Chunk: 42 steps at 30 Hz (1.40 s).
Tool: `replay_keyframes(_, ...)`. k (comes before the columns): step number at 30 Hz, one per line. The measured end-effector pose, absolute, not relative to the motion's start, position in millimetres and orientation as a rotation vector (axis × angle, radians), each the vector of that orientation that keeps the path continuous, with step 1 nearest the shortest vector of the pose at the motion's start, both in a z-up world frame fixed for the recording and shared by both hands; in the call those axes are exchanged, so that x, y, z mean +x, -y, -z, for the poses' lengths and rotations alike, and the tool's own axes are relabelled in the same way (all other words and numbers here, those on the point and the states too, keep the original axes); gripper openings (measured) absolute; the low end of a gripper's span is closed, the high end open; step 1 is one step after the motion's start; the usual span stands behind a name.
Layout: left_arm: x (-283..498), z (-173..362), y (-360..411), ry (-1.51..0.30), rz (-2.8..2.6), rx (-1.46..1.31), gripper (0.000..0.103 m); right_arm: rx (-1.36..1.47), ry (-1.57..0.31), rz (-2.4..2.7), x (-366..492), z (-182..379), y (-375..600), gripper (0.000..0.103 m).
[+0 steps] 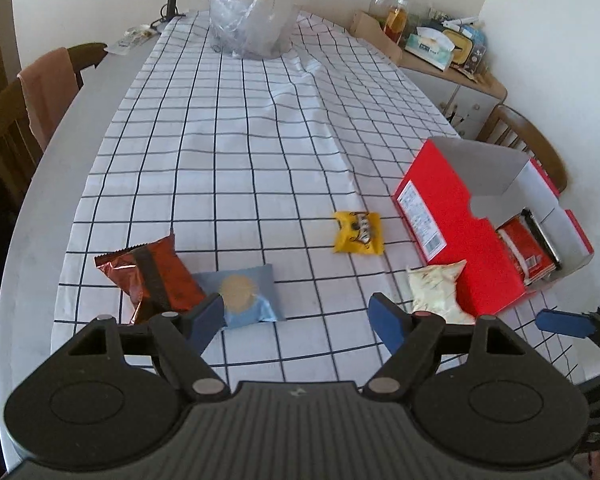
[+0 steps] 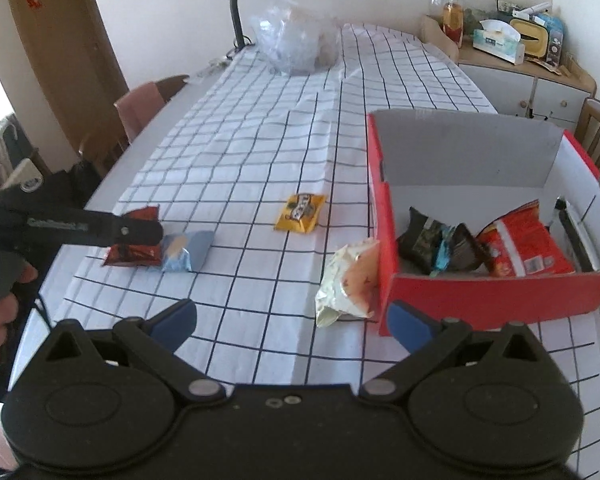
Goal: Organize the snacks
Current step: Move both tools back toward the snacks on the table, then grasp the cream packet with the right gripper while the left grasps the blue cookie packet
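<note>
Currently, left wrist view: left gripper (image 1: 300, 316) open and empty; four packets loose, blue packet (image 1: 246, 296) at 7 o'clock of the red box (image 1: 460, 236). Right wrist view: right gripper (image 2: 294, 320) open, empty; box holds several snacks, white packet (image 2: 346, 284) touching its 9 o'clock wall.

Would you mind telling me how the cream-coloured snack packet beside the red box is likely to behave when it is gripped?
The cream packet looks puffy and crinkled, so it will probably squash and flop rather than stay stiff. Its glossy film may slip between the pads. It leans against the red box, so a push might slide it along that wall.
</note>
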<state>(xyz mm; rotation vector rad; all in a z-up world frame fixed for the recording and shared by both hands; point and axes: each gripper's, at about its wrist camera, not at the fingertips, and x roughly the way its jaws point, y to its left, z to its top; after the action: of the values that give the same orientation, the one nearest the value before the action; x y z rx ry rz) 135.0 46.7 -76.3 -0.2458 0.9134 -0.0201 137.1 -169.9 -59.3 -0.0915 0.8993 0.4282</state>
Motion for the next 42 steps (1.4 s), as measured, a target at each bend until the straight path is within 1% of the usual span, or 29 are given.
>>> replay_keyframes(7,138.9,86.4,-67.1,-0.922,0.011,-0.238,0.079,-0.15,-0.896,-0.355,156.2,87.8,136.4,0.1)
replay_keyframes(14,144.8,88.2,-91.7,-0.917,-0.04,-0.253,0.079,-0.201,-0.894,-0.243,174.8,121.4,114.2,0.093)
replay_keyframes(19,148.3,90.4,-93.9,-0.92,-0.029,-0.249,0.079,-0.25,-0.875,-0.17,181.0,136.7,101.8,0.093)
replay_keyframes(21,150.0,92.8,-93.9,-0.926,-0.024,-0.247,0.079,-0.268,-0.887,-0.134,183.4,142.6,96.8,0.089)
replay_keyframes(23,151.0,95.1,-94.1,-0.931,-0.023,-0.25,0.079,-0.27,-0.868,-0.111,182.3,144.8,92.7,0.089)
replay_keyframes(26,151.7,98.3,-95.7,-0.941,-0.024,-0.256,0.079,-0.238,-0.883,-0.121,185.1,147.0,86.5,0.088)
replay_keyframes(27,151.9,99.2,-96.0,-0.944,-0.023,-0.255,0.079,-0.237,-0.892,-0.15,184.8,147.5,83.5,0.083)
replay_keyframes(29,151.8,99.5,-97.0,-0.944,-0.025,-0.254,0.079,-0.227,-0.908,-0.203,180.2,143.6,80.4,0.076)
replay_keyframes(32,152.5,99.4,-100.0,-0.939,-0.032,-0.263,0.079,-0.218,-0.889,-0.206,173.6,135.7,82.1,0.076)
replay_keyframes(34,154.2,99.7,-100.7,-0.941,-0.034,-0.262,0.079,-0.199,-0.91,-0.168,179.4,137.3,86.9,0.077)
replay_keyframes(40,158.0,103.9,-95.9,-0.961,-0.004,-0.228,0.079,0.004,-0.964,-0.048,199.5,146.4,109.1,0.077)
replay_keyframes(41,158.5,105.0,-95.0,-0.965,0.01,-0.22,0.079,0.048,-0.973,-0.038,202.5,149.4,113.0,0.077)
replay_keyframes(42,158.6,105.9,-93.4,-0.967,0.023,-0.208,0.079,0.084,-0.978,-0.026,204.3,150.7,115.8,0.072)
